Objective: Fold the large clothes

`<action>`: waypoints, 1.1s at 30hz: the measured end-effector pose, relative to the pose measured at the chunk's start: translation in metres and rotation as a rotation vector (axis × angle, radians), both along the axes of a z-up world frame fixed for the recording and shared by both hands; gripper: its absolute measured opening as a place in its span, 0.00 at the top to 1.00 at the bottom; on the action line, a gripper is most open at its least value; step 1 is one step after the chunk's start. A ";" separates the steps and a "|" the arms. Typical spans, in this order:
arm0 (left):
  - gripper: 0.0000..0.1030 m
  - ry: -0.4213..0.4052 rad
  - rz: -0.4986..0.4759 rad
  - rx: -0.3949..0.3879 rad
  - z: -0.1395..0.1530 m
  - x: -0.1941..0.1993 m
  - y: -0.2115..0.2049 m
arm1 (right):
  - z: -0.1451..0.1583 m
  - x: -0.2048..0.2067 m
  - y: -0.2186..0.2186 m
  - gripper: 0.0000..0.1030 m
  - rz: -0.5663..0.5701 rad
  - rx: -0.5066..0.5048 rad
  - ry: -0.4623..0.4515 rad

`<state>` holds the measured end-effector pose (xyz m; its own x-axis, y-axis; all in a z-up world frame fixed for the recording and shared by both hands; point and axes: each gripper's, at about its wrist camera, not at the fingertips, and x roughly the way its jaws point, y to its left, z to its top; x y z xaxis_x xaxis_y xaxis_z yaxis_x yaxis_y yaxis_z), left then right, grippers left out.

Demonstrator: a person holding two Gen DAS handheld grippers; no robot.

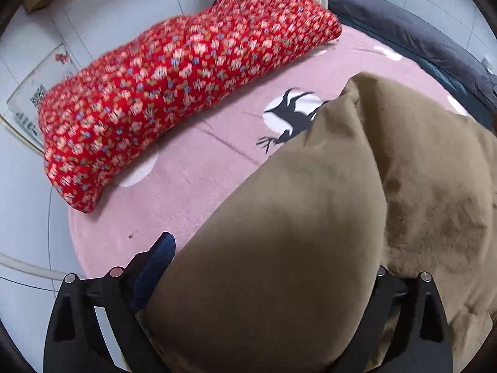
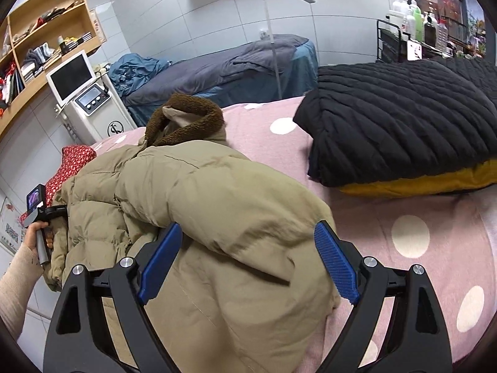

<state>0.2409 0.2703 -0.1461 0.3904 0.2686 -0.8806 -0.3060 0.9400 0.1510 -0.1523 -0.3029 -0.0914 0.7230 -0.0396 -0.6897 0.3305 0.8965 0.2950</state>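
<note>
You are mid-fold on the tan coat (image 2: pixel 198 205), lying on the pink bed (image 2: pixel 435 217); left gripper (image 1: pixel 264 279) and right gripper (image 2: pixel 248 261) both straddle it, jaws apart; next, clamp a sleeve and fold inward

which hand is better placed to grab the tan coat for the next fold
Right, probably. The right tongs stand open astride a puffy fold of the tan coat. The left tongs also straddle it, but at its far left edge.
</note>
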 end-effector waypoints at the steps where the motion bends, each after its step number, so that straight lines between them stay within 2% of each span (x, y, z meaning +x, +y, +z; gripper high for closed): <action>1: 0.10 -0.026 -0.009 -0.006 0.009 -0.005 -0.003 | -0.001 -0.002 -0.002 0.16 -0.006 0.004 -0.003; 8: 0.06 -0.273 -0.109 -0.063 0.092 -0.062 -0.031 | -0.007 -0.019 -0.024 0.16 -0.102 0.058 -0.003; 12: 0.06 -0.290 -0.214 -0.128 0.110 -0.085 -0.066 | -0.025 -0.027 -0.041 0.16 -0.132 0.168 0.039; 17: 0.06 -0.253 -0.342 -0.136 0.099 -0.117 -0.125 | -0.051 -0.043 -0.033 0.16 -0.091 0.275 0.095; 22: 0.06 -0.180 -0.442 -0.157 0.066 -0.152 -0.179 | -0.064 -0.044 0.000 0.16 0.039 0.285 0.147; 25: 0.06 -0.146 -0.454 -0.193 0.049 -0.168 -0.199 | -0.070 -0.039 0.026 0.18 0.132 0.254 0.178; 27: 0.06 -0.123 -0.453 -0.229 0.040 -0.176 -0.208 | -0.071 -0.036 0.045 0.34 0.191 0.198 0.202; 29: 0.06 -0.090 -0.471 -0.247 0.029 -0.186 -0.218 | -0.068 -0.034 0.055 0.68 0.218 0.120 0.212; 31: 0.06 -0.063 -0.489 -0.244 0.020 -0.195 -0.227 | -0.061 -0.035 0.054 0.82 0.228 0.087 0.178; 33: 0.06 -0.054 -0.504 -0.229 0.014 -0.202 -0.233 | -0.053 -0.036 0.044 0.87 0.219 0.082 0.148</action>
<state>0.0392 0.0372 -0.1320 0.4676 -0.1587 -0.8696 0.1884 0.9790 -0.0774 -0.1880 -0.2591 -0.1441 0.5990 0.1667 -0.7832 0.1767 0.9265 0.3323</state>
